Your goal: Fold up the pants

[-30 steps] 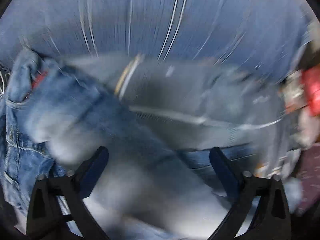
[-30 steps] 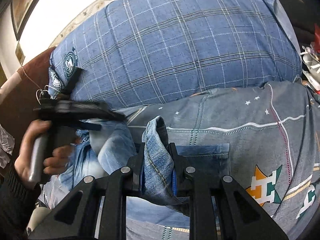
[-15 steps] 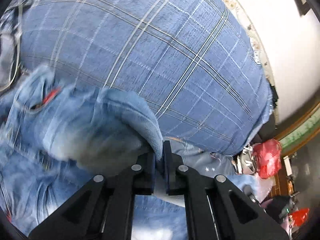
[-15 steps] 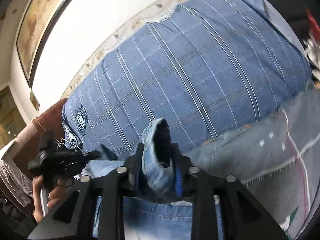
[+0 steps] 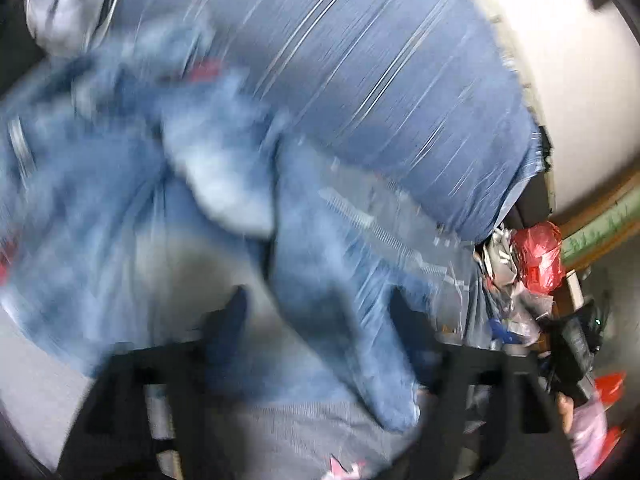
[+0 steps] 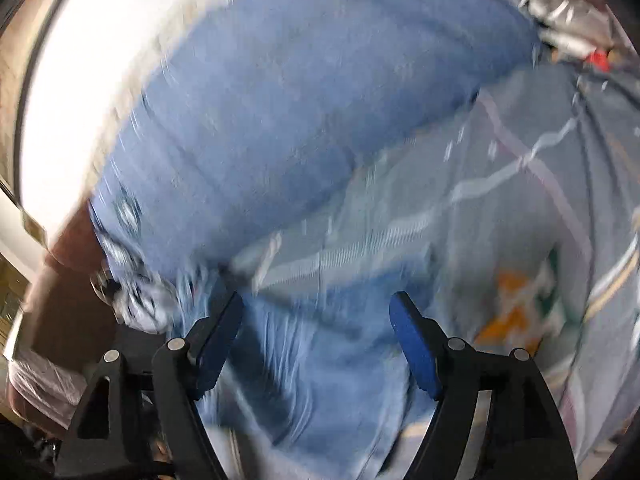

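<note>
The light blue jeans [image 5: 168,208] lie rumpled on the bed, blurred by motion in both views. In the left wrist view one leg [image 5: 332,312] runs between the spread fingers of my left gripper [image 5: 320,320], which is open and grips nothing. In the right wrist view the jeans [image 6: 304,360] lie under and between the blue-padded fingers of my right gripper [image 6: 318,320], which is open and empty above the cloth.
A big blue plaid pillow [image 6: 304,92] lies behind the jeans, also in the left wrist view [image 5: 380,72]. The grey patterned bedsheet [image 6: 520,208] spreads to the right. A red bag [image 5: 538,256] and clutter sit at the bed's right edge. White wall behind.
Both grippers were shut on folds of the jeans half a second ago; both have opened and let the cloth drop. Both cameras are swinging fast.
</note>
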Action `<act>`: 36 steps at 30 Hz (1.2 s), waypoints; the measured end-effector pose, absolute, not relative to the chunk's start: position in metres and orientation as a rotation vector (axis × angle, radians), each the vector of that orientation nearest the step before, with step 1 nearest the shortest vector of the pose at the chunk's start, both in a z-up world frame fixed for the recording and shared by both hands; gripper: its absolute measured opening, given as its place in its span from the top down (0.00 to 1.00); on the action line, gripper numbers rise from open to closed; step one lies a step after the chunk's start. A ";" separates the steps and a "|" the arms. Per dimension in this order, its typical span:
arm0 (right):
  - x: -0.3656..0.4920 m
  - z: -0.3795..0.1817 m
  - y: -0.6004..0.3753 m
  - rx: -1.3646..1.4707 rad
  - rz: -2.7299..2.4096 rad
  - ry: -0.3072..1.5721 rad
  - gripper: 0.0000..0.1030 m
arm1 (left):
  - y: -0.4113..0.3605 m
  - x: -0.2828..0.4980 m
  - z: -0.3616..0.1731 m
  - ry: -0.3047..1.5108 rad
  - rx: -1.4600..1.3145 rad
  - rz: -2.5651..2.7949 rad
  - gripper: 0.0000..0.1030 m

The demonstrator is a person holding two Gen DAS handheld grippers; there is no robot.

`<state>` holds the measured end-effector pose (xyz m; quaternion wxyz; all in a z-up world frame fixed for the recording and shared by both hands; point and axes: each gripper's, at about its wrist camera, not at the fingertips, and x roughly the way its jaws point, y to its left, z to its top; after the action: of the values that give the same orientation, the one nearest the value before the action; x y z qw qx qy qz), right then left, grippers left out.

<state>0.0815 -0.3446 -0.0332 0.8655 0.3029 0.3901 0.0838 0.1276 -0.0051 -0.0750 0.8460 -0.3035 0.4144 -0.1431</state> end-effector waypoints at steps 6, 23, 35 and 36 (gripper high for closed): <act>0.084 -0.072 -0.316 0.474 0.007 0.999 0.26 | -0.028 0.186 -0.081 1.037 -0.471 -0.224 0.18; 0.090 -0.072 -0.324 0.435 -0.109 0.945 0.82 | -0.011 0.163 -0.116 1.110 -0.764 -0.291 0.90; 0.159 -0.104 -0.361 0.446 -0.160 1.073 0.72 | -0.048 0.155 -0.146 1.095 -0.772 -0.257 0.93; 0.156 -0.104 -0.363 0.462 -0.142 1.069 0.62 | -0.050 0.157 -0.145 1.092 -0.761 -0.255 0.93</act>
<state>0.1561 -0.3632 -0.1037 0.8329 0.2181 0.5043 -0.0671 0.1570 -0.0495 -0.1445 0.7790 -0.3522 0.5051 -0.1181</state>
